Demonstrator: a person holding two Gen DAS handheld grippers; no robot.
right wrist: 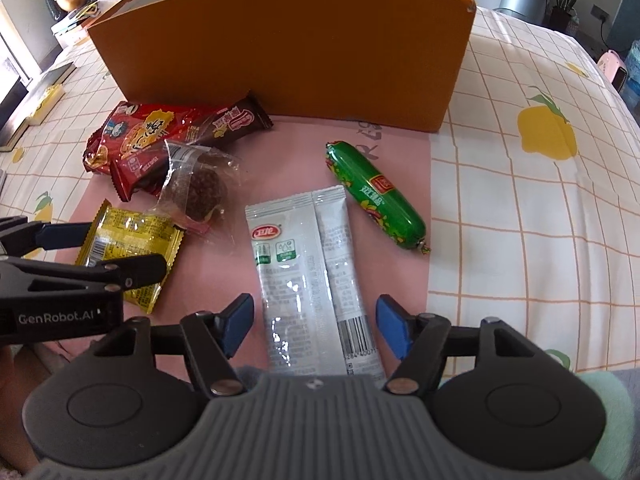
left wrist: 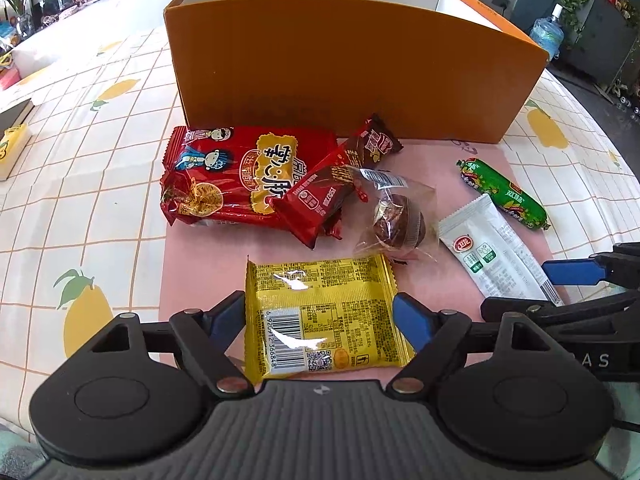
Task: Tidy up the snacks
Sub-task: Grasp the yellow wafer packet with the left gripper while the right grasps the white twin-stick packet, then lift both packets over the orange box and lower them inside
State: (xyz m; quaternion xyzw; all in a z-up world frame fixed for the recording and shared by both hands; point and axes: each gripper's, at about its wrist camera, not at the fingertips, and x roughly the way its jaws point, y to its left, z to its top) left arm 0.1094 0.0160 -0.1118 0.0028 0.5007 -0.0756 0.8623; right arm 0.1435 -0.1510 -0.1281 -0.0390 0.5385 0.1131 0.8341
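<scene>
Left wrist view: yellow packet between spread left gripper pads.

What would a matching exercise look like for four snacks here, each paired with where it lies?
Things:
1. yellow packet
2. white sachet
3. green sausage
4. big red noodle pack

Places:
A. farthest right on the pink mat
B. between the left hand-held gripper's fingers
C. between the right hand-held gripper's fingers
D. left end of the pile, near the orange box

Pairs: 1-B, 2-C, 3-A, 4-D
</scene>
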